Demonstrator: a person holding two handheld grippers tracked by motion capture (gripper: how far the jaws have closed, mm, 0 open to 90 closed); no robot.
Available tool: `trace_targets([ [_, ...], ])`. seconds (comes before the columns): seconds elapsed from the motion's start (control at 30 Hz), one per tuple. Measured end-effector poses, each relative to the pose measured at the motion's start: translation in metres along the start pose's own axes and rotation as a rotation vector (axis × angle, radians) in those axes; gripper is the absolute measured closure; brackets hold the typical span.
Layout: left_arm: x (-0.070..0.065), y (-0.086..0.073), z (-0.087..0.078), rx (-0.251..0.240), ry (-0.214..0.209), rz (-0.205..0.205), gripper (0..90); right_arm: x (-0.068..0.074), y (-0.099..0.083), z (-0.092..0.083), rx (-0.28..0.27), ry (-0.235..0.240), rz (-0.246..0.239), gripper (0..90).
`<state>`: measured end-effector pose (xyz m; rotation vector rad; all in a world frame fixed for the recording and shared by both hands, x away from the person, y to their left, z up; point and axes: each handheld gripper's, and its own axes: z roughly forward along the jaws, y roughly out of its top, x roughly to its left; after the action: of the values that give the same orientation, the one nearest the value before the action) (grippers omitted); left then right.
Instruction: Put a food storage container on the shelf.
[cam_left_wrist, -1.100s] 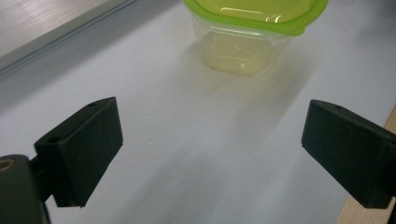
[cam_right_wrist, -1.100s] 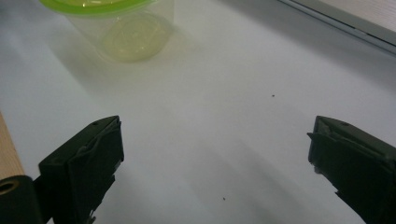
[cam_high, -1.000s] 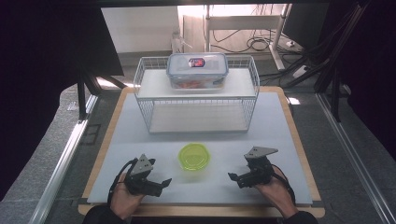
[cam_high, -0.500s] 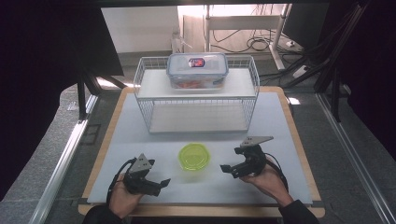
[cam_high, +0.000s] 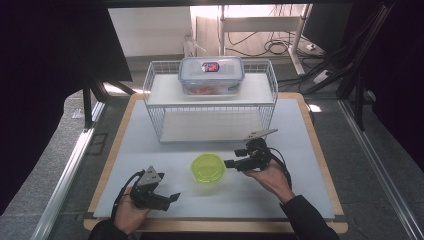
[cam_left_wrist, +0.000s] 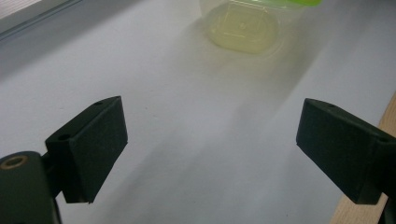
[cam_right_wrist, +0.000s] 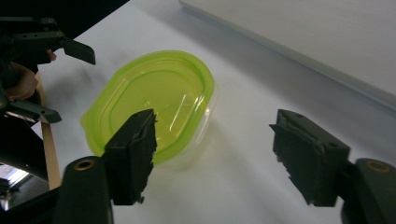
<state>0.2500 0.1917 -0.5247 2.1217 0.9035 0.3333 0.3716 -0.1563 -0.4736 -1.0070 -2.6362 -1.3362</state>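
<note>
Our left gripper (cam_high: 172, 197) rests near-left, jaws wide apart. Our right gripper (cam_high: 229, 163) is mid-right, jaws just narrowed, nothing clamped.

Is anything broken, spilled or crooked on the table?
Nothing looks spilled or tipped. The green-lidded tub sits flat with its lid on. One small oddity: the right gripper has chipped, ragged foam pads.

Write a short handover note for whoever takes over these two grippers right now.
Left gripper: open, holding nothing, resting near the front edge of the table.
Right gripper: open, nothing held, jaws just been closing, tips beside the green-lidded tub.
The tub sits mid-table with its lid on, in front of the wire rack. A clear lidded box sits on the rack's top shelf.
Done: approach to the tub.
Left: grip the tub; nothing lifted yet.
</note>
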Motion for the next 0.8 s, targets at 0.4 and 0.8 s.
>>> trace_targets([
  [0.4,-0.001,0.000,0.000,0.000,-0.003,0.011,9.3,-0.004,0.013,0.030,0.059,0.079,0.062,56.1],
  [0.8,-0.005,0.001,0.000,0.000,-0.005,0.047,9.5,-0.018,0.011,0.039,0.109,0.188,0.193,77.2],
])
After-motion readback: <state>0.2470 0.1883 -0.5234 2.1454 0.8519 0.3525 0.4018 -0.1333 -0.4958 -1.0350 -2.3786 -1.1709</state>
